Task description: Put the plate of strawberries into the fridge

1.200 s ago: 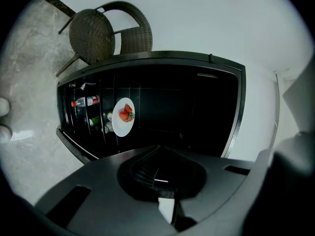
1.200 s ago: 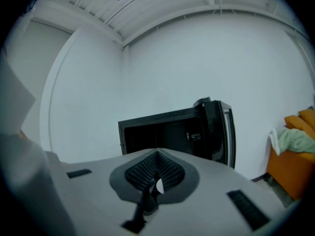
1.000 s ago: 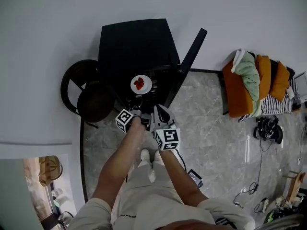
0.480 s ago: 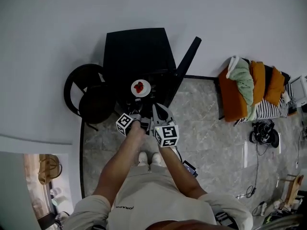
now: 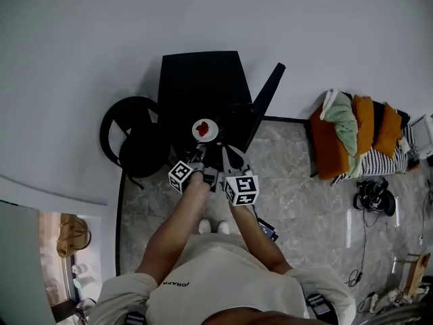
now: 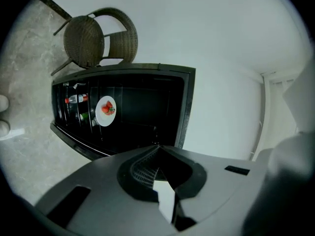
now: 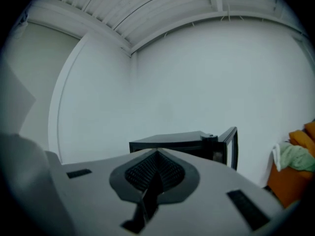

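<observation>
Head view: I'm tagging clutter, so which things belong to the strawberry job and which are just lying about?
Job: fridge, its open door, plate inside it, strawberries.
Lying about: chair, cushions.

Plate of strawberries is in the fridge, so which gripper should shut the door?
Right, probably. The open door stands out on the right side of the fridge, and the right gripper is nearer to it. The left gripper faces the shelf with the plate. Both are shut and empty.
</observation>
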Available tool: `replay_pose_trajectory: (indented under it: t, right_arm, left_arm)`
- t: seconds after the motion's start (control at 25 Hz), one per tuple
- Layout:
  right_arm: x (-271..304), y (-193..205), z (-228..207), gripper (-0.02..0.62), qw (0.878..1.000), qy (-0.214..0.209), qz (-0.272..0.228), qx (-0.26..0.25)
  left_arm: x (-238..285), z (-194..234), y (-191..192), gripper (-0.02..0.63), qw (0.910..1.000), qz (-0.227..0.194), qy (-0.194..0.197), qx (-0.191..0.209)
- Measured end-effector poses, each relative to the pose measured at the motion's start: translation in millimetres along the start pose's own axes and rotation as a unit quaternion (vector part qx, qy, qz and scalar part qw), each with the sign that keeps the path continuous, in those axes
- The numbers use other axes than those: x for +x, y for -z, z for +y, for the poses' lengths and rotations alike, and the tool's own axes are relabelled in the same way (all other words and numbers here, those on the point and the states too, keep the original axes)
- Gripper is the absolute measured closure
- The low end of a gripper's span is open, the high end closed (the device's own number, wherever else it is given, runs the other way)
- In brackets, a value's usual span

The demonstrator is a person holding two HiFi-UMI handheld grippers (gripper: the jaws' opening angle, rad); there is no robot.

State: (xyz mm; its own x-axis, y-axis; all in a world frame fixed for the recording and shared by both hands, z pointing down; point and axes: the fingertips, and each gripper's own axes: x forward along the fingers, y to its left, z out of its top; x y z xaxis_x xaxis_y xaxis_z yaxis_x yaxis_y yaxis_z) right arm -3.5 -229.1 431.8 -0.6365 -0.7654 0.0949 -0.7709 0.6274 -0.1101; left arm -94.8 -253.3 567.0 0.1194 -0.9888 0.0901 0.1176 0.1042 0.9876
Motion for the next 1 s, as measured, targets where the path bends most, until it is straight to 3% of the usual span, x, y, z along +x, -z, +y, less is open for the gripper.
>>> replay_pose_trajectory:
  t: [1.0]
  right_arm:
    - [-32,-41,12,0.583,0.999,0.000,-0.033,-0.015]
  left_arm:
    - [-60,-90,31,0.606,0.9975,-0.005,0.069,0.015]
